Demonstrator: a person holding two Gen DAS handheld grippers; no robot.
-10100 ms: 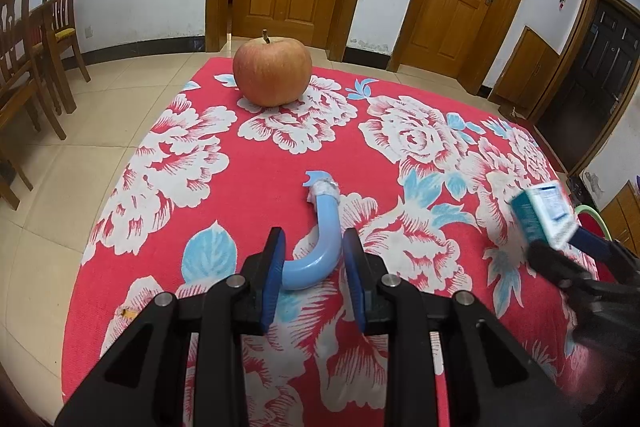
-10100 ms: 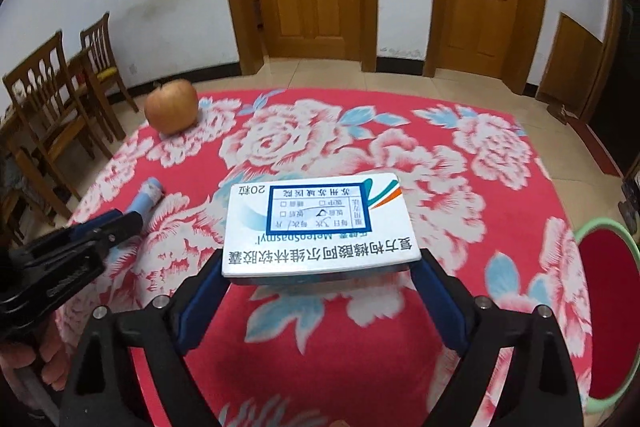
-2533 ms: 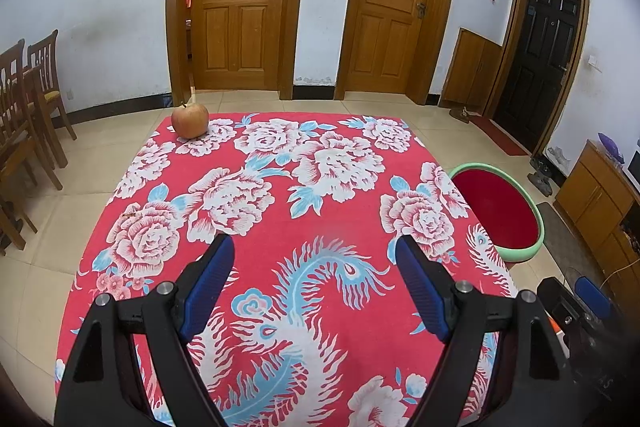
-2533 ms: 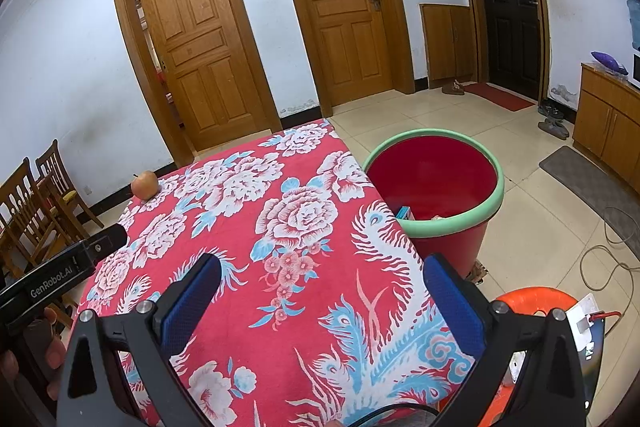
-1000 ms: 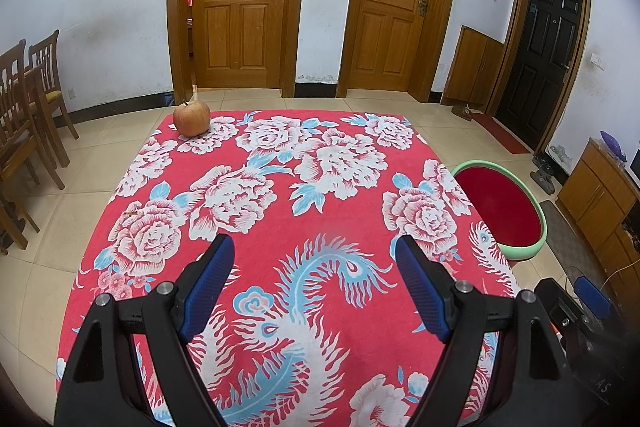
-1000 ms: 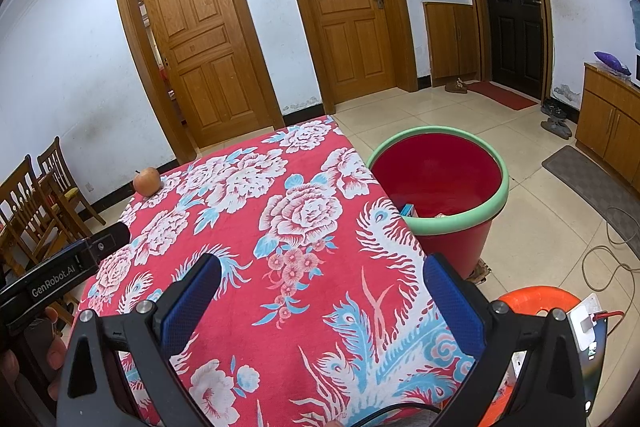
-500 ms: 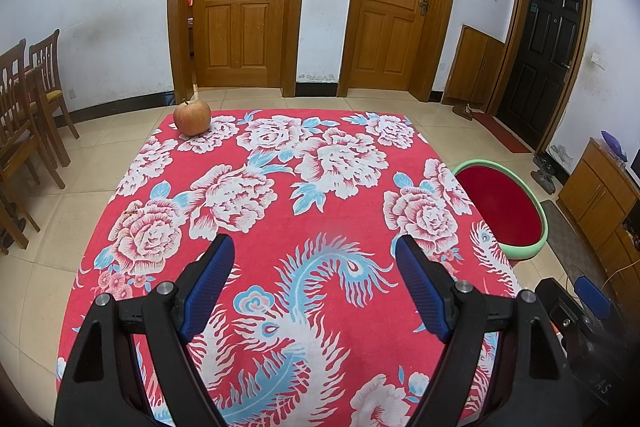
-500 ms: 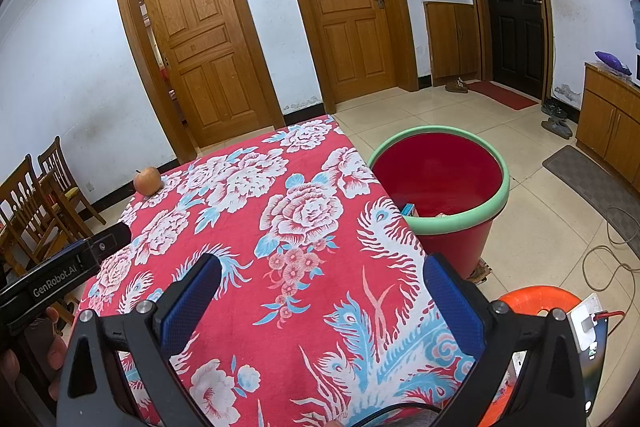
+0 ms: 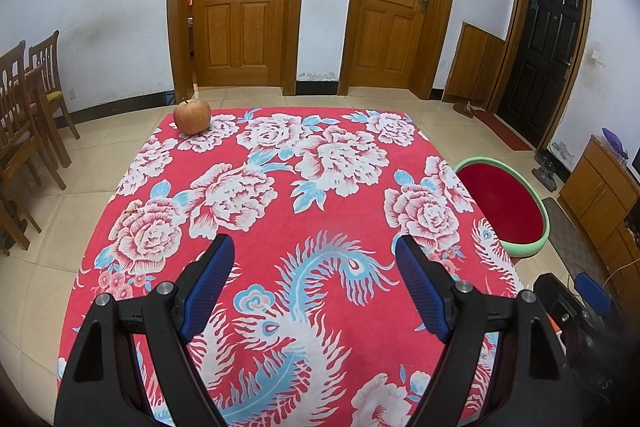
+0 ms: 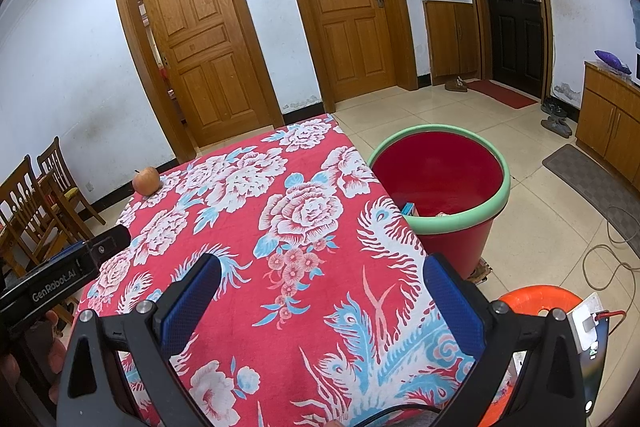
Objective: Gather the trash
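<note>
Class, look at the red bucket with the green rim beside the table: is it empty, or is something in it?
Not empty. In the red bucket, a blue-and-white box shows near its inner wall, with another pale scrap beside it.

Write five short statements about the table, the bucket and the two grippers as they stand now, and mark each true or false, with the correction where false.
1. An apple sits at the far corner of the floral tablecloth. True.
2. The left gripper is shut on a blue tube. False: its jaws stand open with nothing between them.
3. The red bucket with a green rim stands on the floor beside the table. True.
4. The right gripper holds a medicine box. False: its jaws are open and empty.
5. The bucket is empty. False: the corner of a blue box shows inside it.
</note>
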